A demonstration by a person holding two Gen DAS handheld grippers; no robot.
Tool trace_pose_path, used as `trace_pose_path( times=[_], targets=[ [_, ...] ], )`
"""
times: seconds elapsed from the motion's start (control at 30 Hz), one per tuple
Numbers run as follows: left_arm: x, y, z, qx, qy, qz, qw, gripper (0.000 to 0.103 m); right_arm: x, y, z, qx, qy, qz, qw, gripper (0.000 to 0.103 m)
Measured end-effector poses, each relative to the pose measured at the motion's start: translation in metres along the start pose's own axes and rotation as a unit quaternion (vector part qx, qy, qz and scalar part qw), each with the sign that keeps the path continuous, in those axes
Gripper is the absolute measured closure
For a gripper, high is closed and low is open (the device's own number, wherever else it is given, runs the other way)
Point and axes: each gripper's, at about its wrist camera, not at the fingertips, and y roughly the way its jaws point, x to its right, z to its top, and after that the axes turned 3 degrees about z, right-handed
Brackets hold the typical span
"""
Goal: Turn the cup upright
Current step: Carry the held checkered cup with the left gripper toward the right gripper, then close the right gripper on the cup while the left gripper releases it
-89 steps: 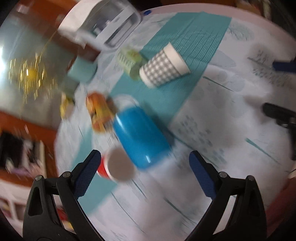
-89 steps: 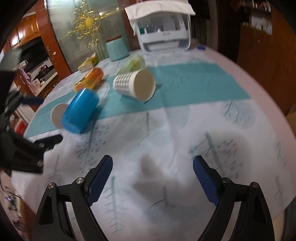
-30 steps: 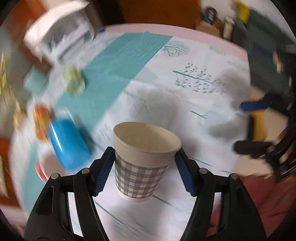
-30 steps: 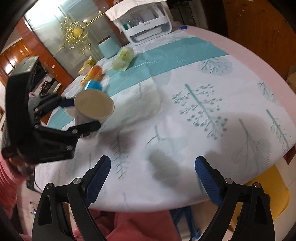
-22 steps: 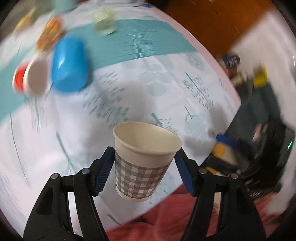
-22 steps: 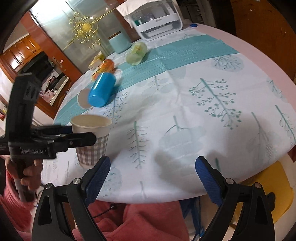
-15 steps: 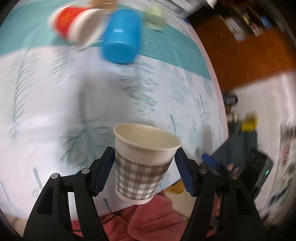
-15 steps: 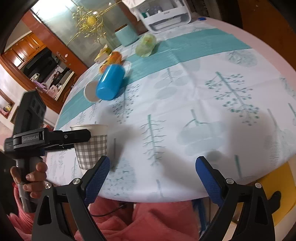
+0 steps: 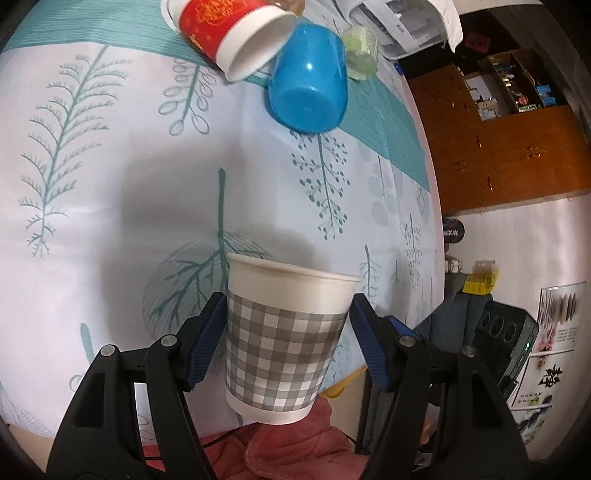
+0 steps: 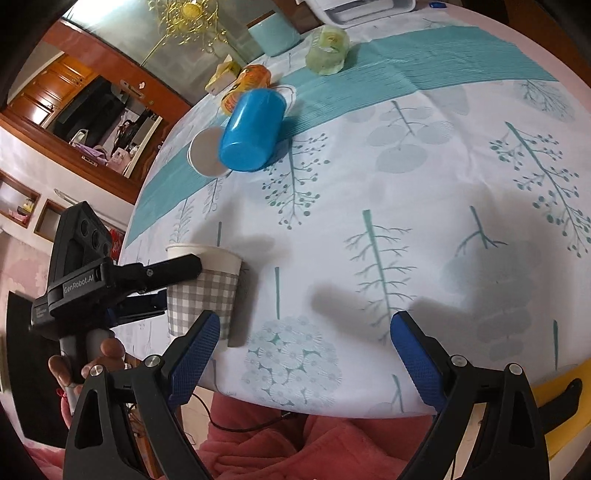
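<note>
A grey-and-white checked paper cup (image 9: 284,347) stands upright, mouth up, between the blue pads of my left gripper (image 9: 288,332), which is shut on it near the table's front edge. In the right wrist view the same cup (image 10: 201,291) shows at the left, held by the left gripper, its base at or just above the cloth. My right gripper (image 10: 304,354) is open and empty, low over the front of the table, to the right of the cup.
A blue cup (image 9: 308,96) and a red-and-white paper cup (image 9: 229,33) lie on their sides further back on the tree-patterned tablecloth (image 10: 406,184). A green jar (image 10: 327,51), an orange packet (image 10: 247,83) and a white box stand at the back.
My left gripper took the checked cup from lying on the teal runner, turned it mouth up and carried it to the front edge, lowering it. My right gripper stayed open.
</note>
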Motion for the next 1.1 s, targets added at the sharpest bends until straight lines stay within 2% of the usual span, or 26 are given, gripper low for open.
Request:
trace_pose_path(
  times=[0.17,0.27,0.3,0.47,0.53,0.57,0.67,0.73,0.83,0.97,1.1],
  targets=[
    [0.004,0.004,-0.003,-0.028,0.009,-0.002,0.9996,0.035,-0.003,0.007,0.003,-0.014,0.011,0.01,1.0,0.008],
    [0.008,0.003,-0.006,-0.031,0.015,-0.008,0.9994,0.027,-0.004,0.007,0.003,-0.018,0.021,0.023,0.999,0.008],
    [0.009,0.0,-0.007,-0.029,0.017,-0.007,0.9994,0.024,-0.005,0.007,0.004,-0.019,0.026,0.03,0.999,0.008],
    [0.015,-0.025,-0.011,0.007,0.032,0.018,0.9993,0.023,-0.009,0.01,0.007,-0.026,0.052,0.062,0.996,0.008],
    [0.015,-0.038,-0.015,0.03,0.042,0.05,0.9974,0.023,-0.012,0.014,0.009,-0.036,0.06,0.069,0.995,0.009],
    [0.016,-0.046,-0.018,0.049,0.052,0.077,0.9944,0.023,-0.014,0.018,0.01,-0.042,0.065,0.071,0.994,0.01],
    [0.017,-0.064,-0.03,0.098,0.077,0.15,0.9807,0.023,-0.021,0.032,0.013,-0.063,0.073,0.056,0.994,0.011],
    [0.013,-0.071,-0.037,0.114,0.079,0.18,0.9739,0.023,-0.026,0.039,0.014,-0.072,0.066,0.04,0.994,0.011],
    [0.007,-0.074,-0.048,0.128,0.072,0.221,0.9641,0.023,-0.034,0.049,0.02,-0.08,0.063,0.04,0.994,0.012],
    [-0.006,-0.072,-0.063,0.145,0.081,0.262,0.9507,0.023,-0.049,0.058,0.029,-0.08,0.043,0.024,0.996,0.013],
    [-0.013,-0.066,-0.074,0.148,0.076,0.25,0.954,0.023,-0.061,0.07,0.037,-0.088,0.038,0.024,0.995,0.016]
  ],
)
